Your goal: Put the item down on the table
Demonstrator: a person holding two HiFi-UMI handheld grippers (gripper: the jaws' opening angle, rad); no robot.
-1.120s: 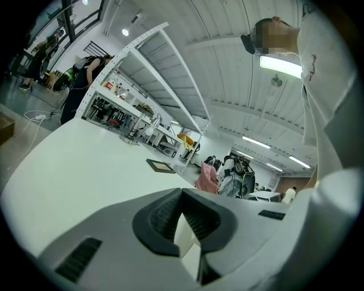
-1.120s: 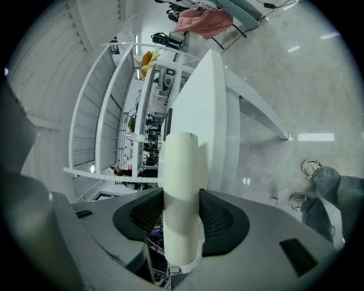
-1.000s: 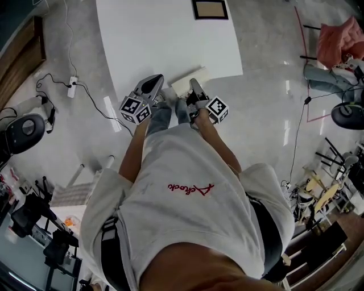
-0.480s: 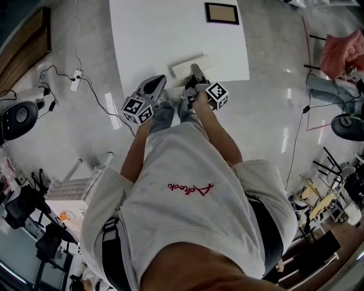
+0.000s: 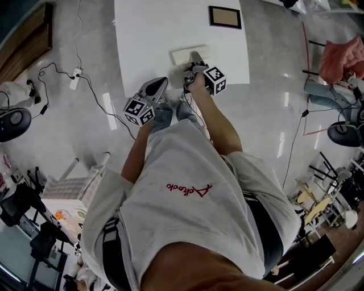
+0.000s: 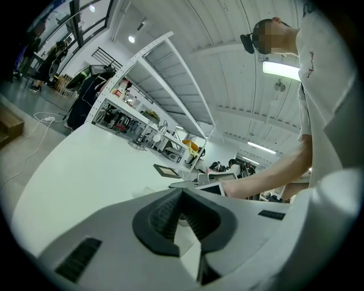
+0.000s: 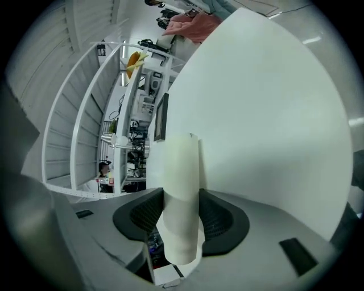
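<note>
Grey floor (image 5: 68, 136) at the far left carries a power strip (image 5: 73, 81) with its cable. Next, the left gripper (image 5: 163, 81) sits just short of the near edge of the white table (image 5: 153, 34), jaws closed together with nothing between them. To its right, the right gripper (image 5: 195, 57) reaches over the near table edge, jaws clamped on a cream block (image 5: 183, 54). The block stands edgewise between the ribbed pads (image 7: 215, 216) and extends forward over the tabletop; contact with the surface cannot be determined. Further right, a dark picture frame (image 5: 224, 17) lies flat near the far edge. A pink cloth (image 5: 340, 54) lies at the far right, well clear of the table.
</note>
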